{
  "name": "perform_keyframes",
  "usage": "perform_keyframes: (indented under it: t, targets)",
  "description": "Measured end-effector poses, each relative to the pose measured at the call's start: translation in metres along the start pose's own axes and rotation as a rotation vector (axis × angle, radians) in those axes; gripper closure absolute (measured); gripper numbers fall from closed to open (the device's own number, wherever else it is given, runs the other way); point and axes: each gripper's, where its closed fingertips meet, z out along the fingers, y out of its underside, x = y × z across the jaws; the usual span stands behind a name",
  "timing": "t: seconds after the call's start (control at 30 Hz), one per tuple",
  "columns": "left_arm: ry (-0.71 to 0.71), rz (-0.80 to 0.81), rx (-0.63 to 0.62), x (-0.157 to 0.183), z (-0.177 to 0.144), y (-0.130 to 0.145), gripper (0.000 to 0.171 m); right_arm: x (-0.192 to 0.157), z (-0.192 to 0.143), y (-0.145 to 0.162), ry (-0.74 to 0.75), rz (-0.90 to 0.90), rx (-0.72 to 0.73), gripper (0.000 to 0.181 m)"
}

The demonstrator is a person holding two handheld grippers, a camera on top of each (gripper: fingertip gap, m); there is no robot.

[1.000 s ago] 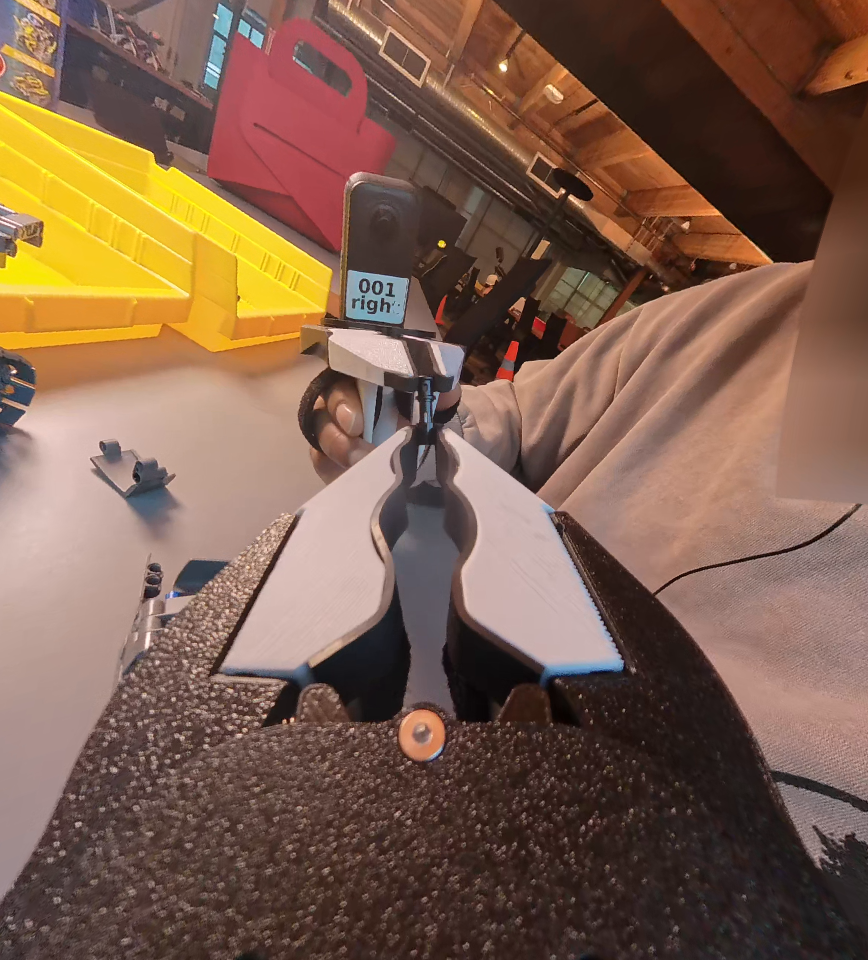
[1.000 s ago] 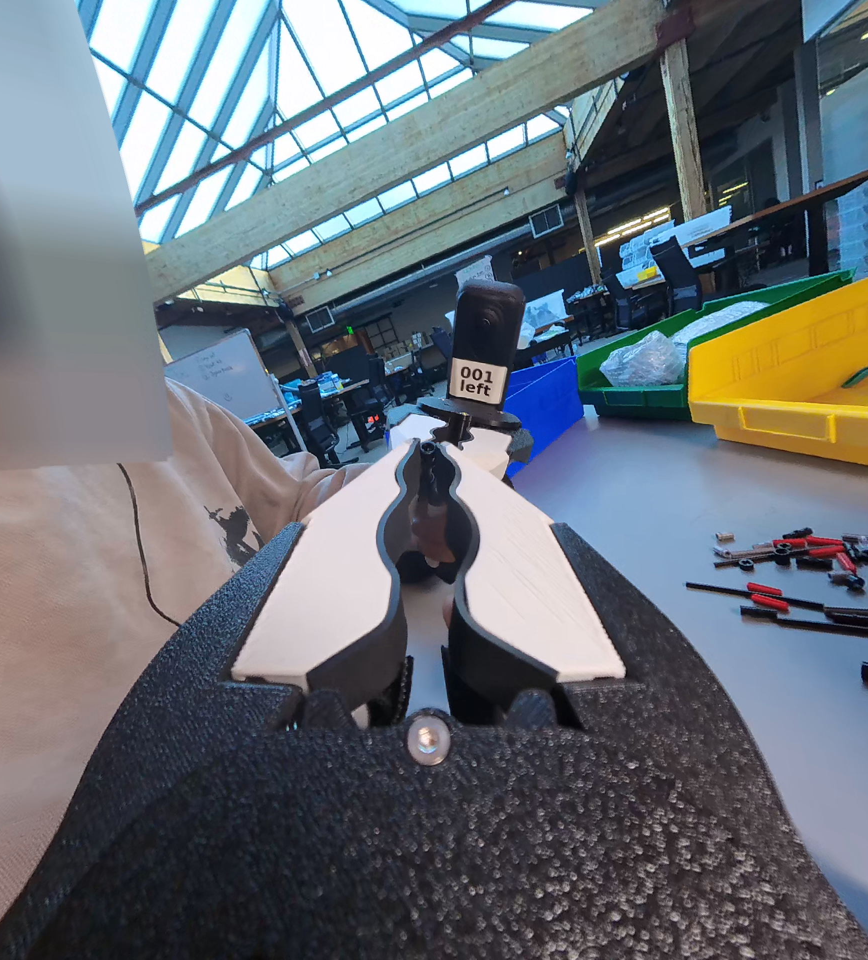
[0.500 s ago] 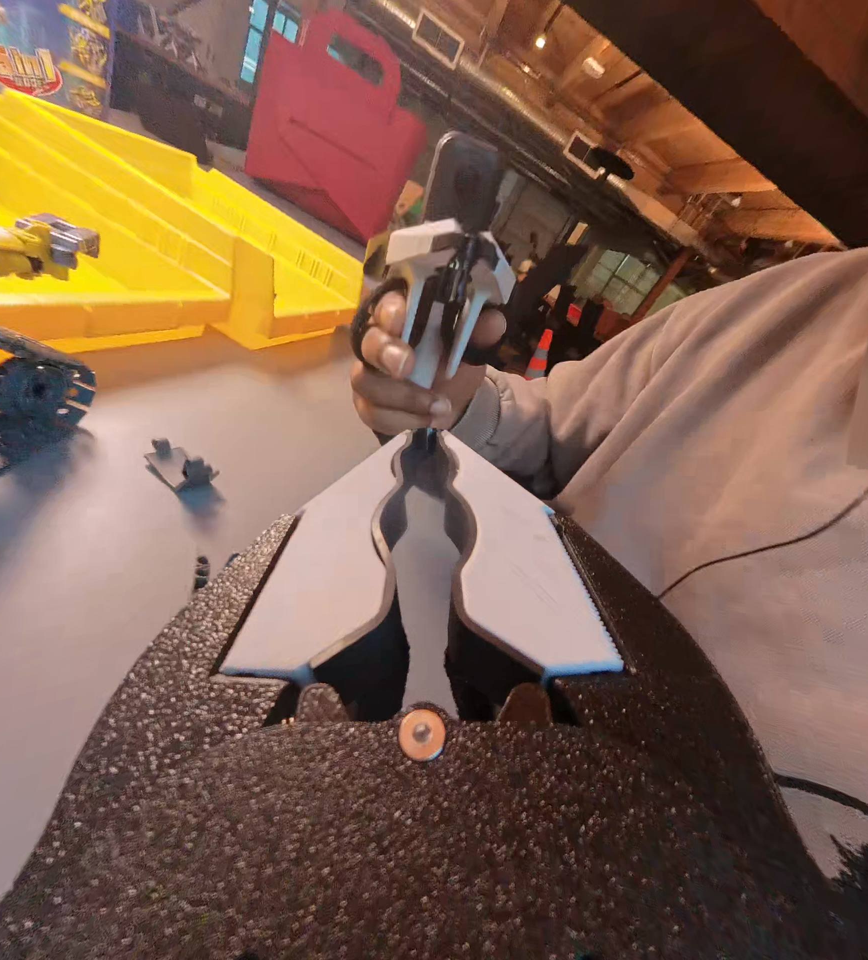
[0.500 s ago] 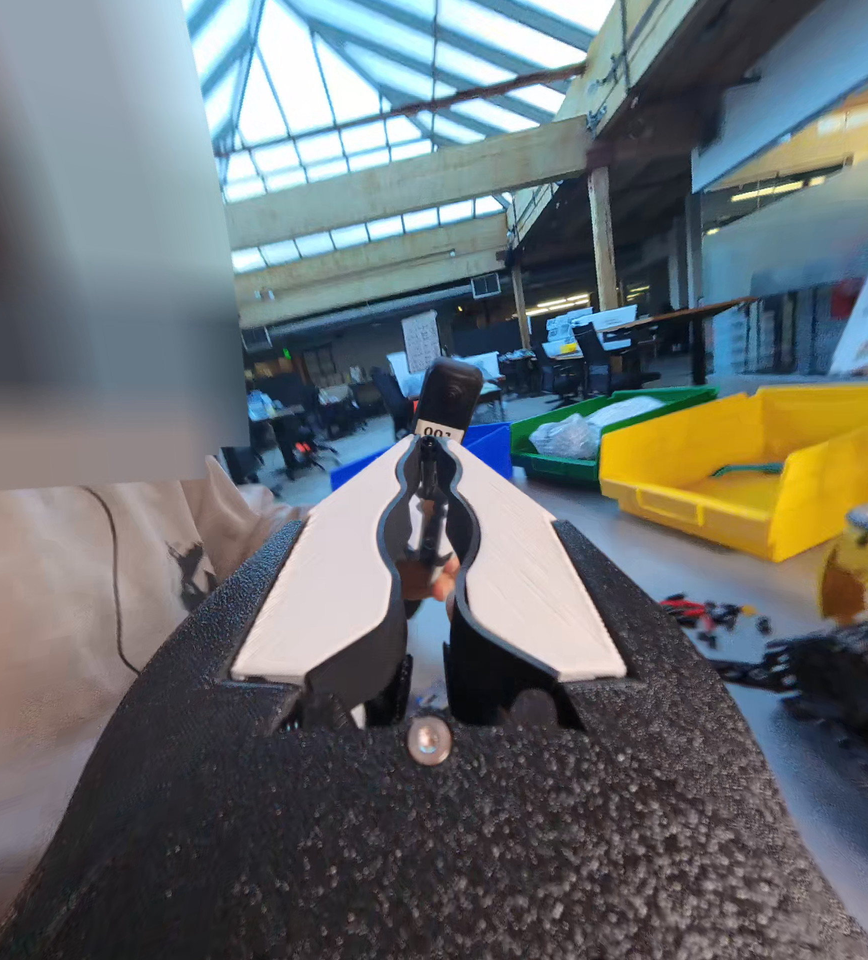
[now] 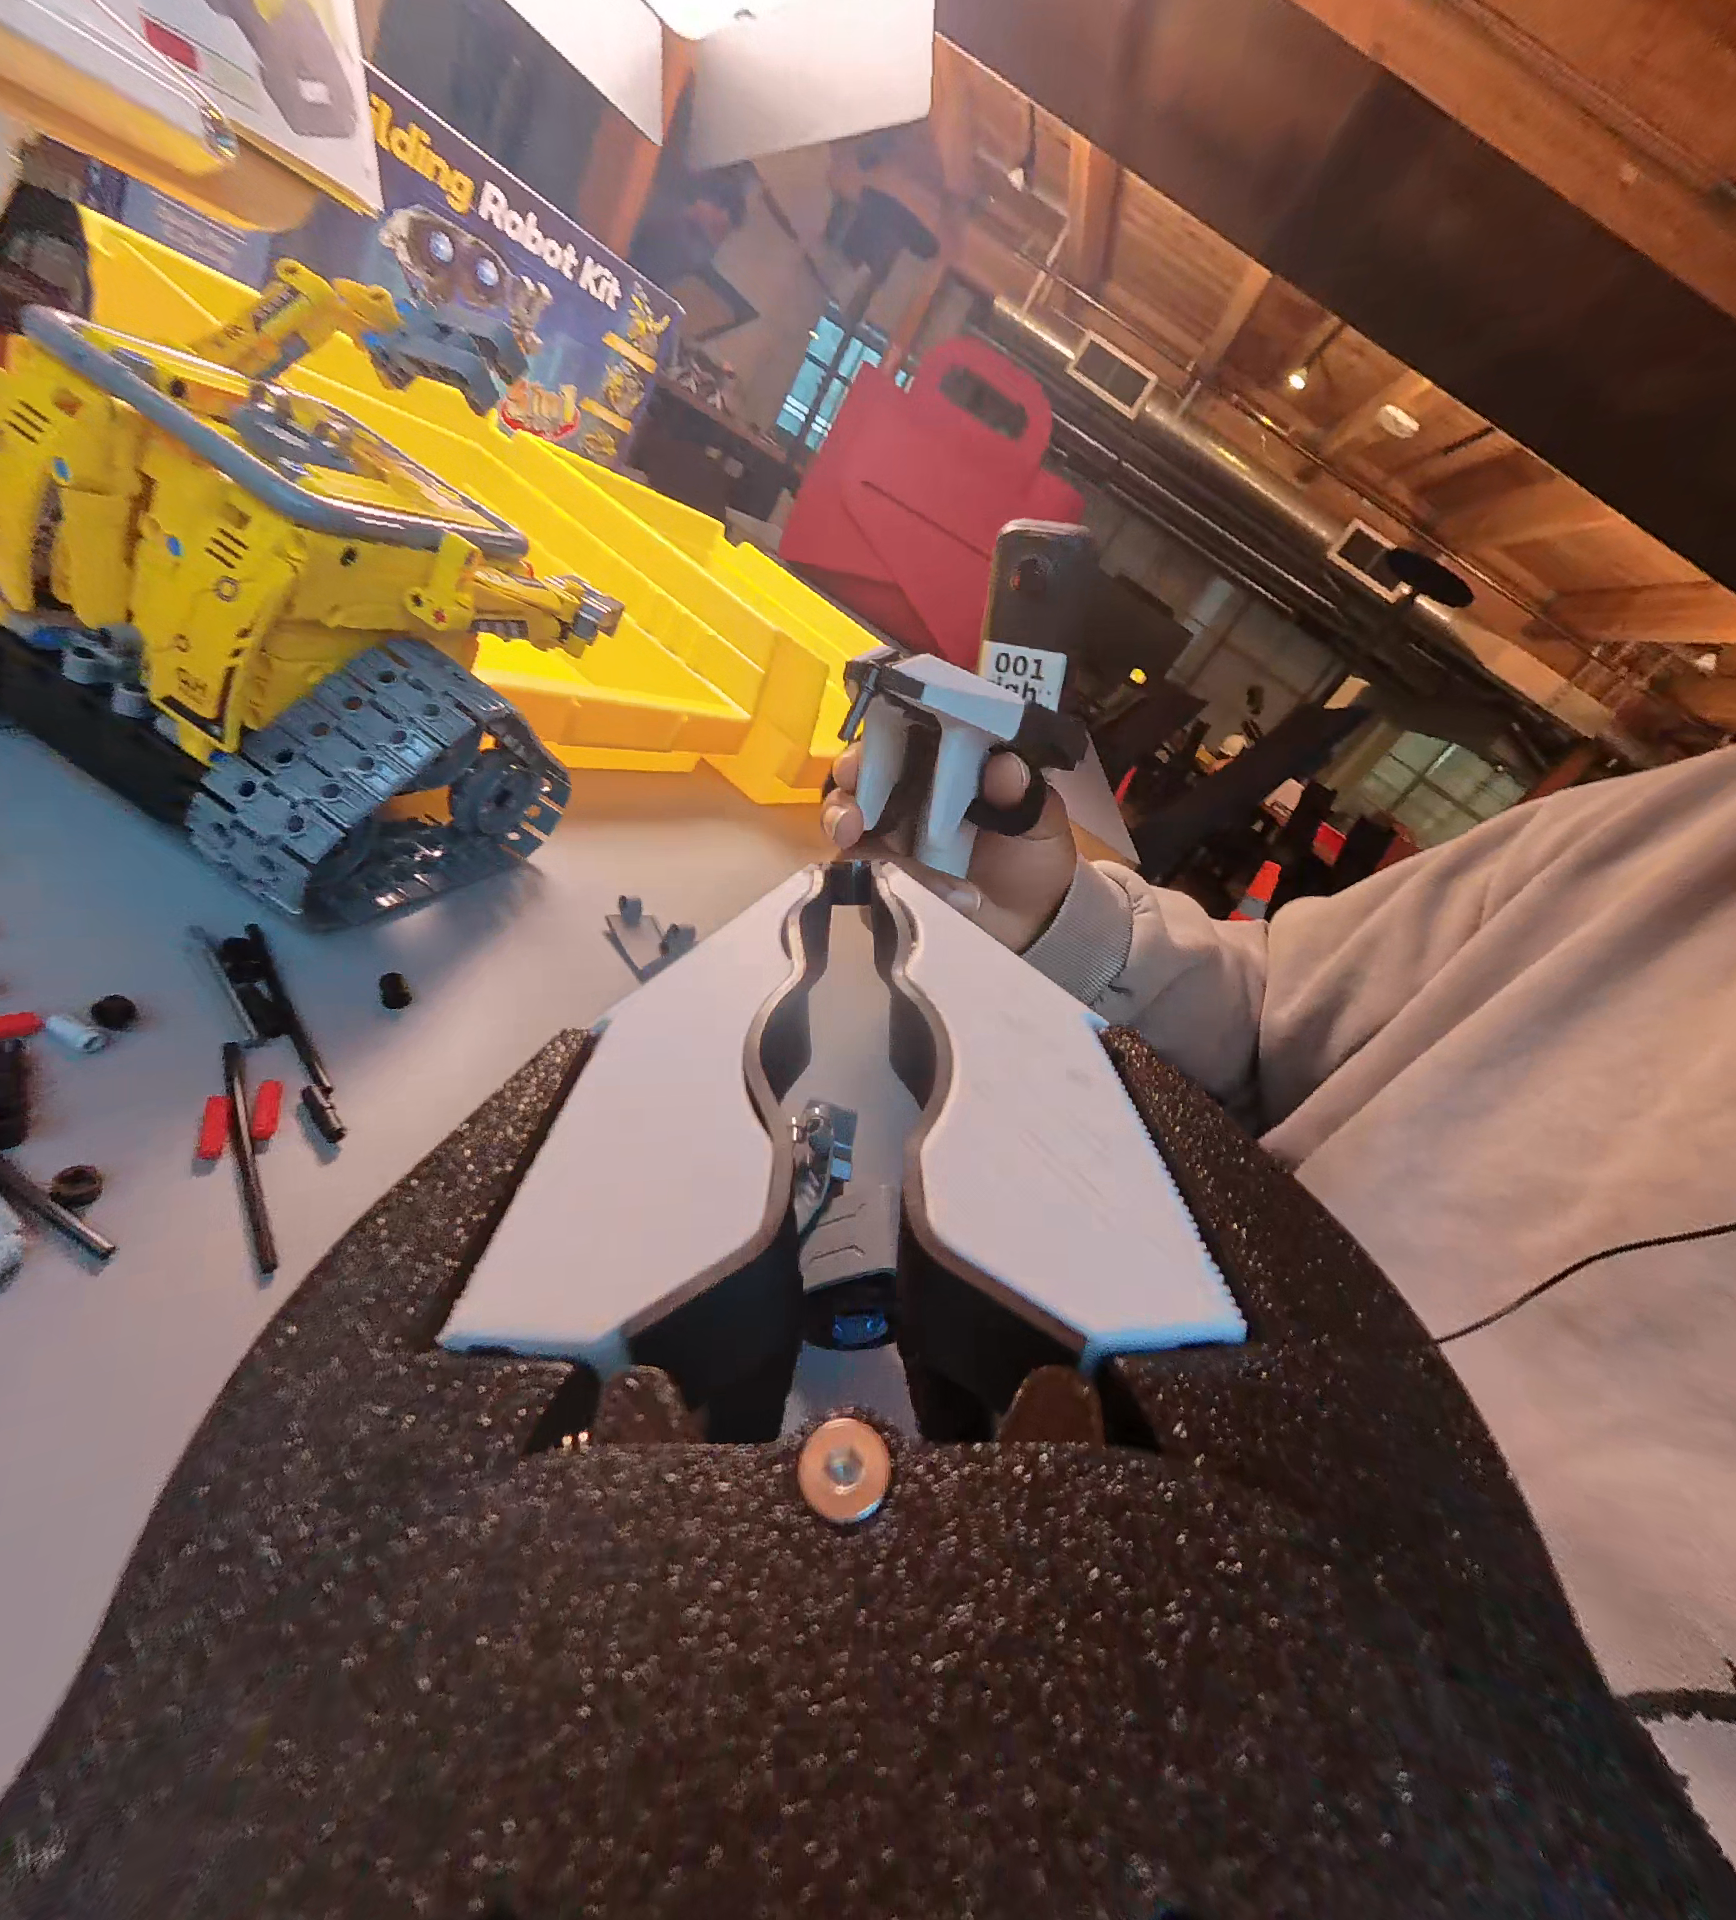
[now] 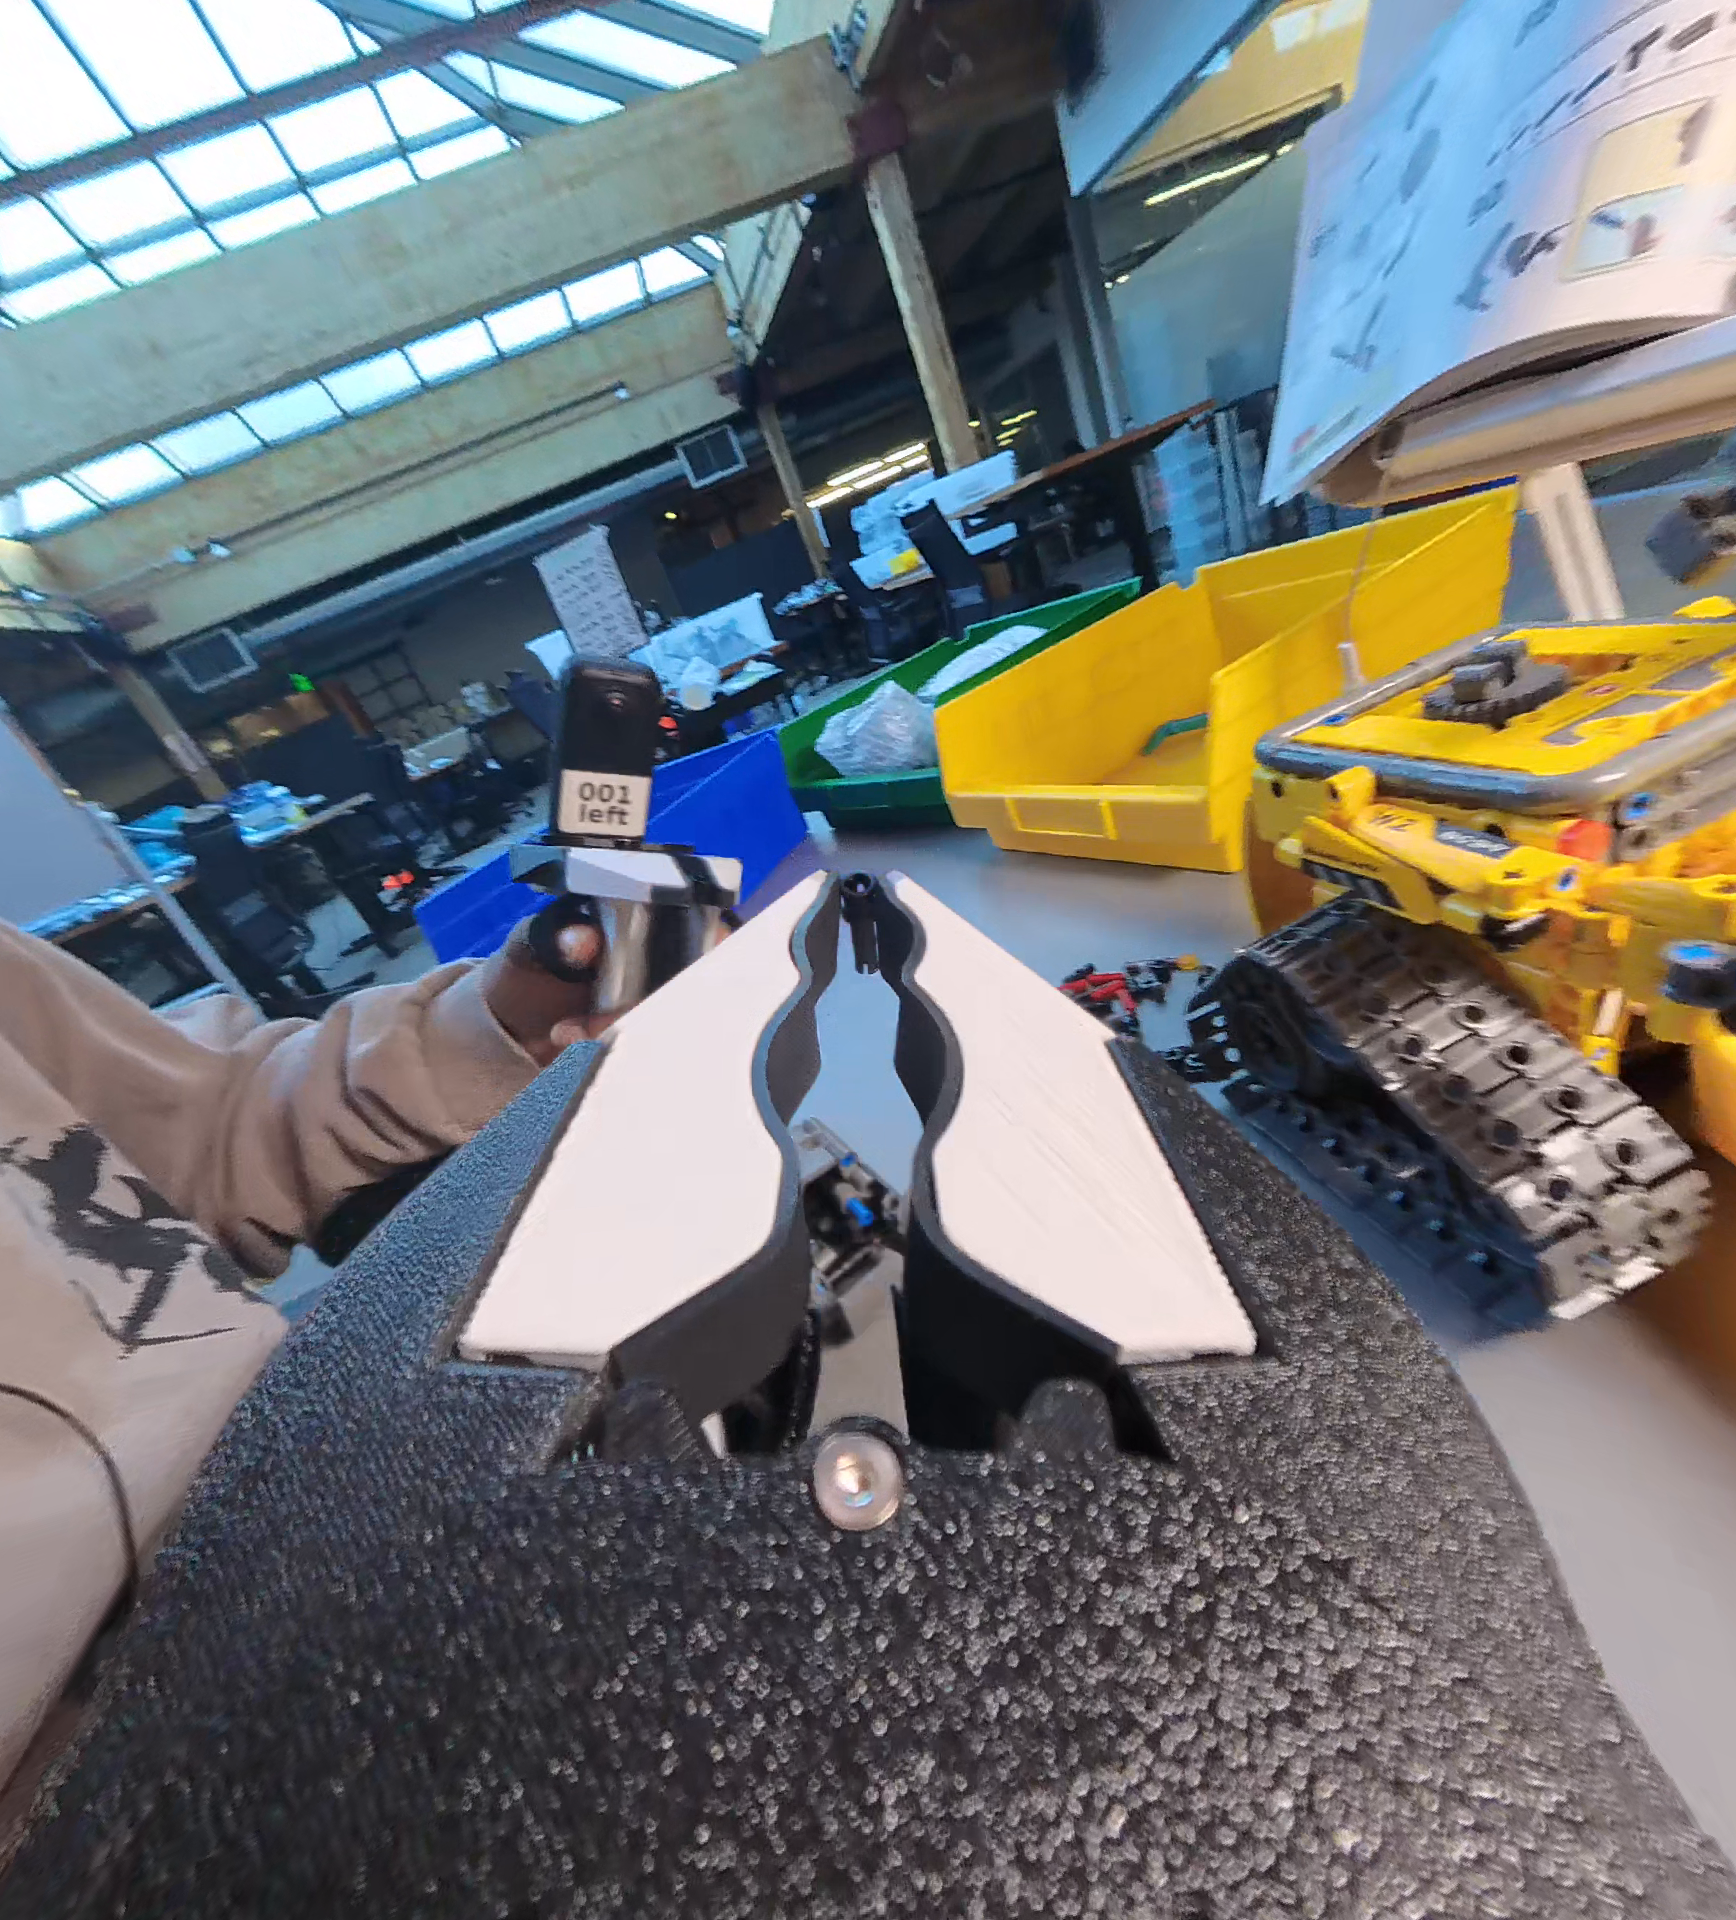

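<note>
- My right gripper is clenched on a small black pin, pinched at the very tips, probably to leave its end free.
- My left gripper: tips nearly together round something small and dark; can't tell what.
- Both are raised near the yellow toy robot.
- A small grey assembly lies on the table below both.
- Left of the robot: one yellow bin, one green, one blue.
</note>
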Motion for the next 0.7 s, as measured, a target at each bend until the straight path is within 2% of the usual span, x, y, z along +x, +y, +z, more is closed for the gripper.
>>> perform_keyframes:
  t: [0.27, 0.5, 0.7]
  targets:
    - [-0.140, 0.144, 0.140, -0.010, -0.018, -0.028, 0.165, 0.029, -0.032, -0.032, 0.198, -0.217, 0.011, 0.175]
    - [-0.277, 0.337, 0.097, -0.022, -0.021, -0.027, 0.165, 0.058, -0.090, -0.073, 0.419, -0.385, 0.051, 0.175]
    - [-0.281, 0.307, 0.061, -0.031, -0.016, -0.017, 0.165, 0.107, -0.175, -0.101, 0.835, -0.663, -0.068, 0.175]
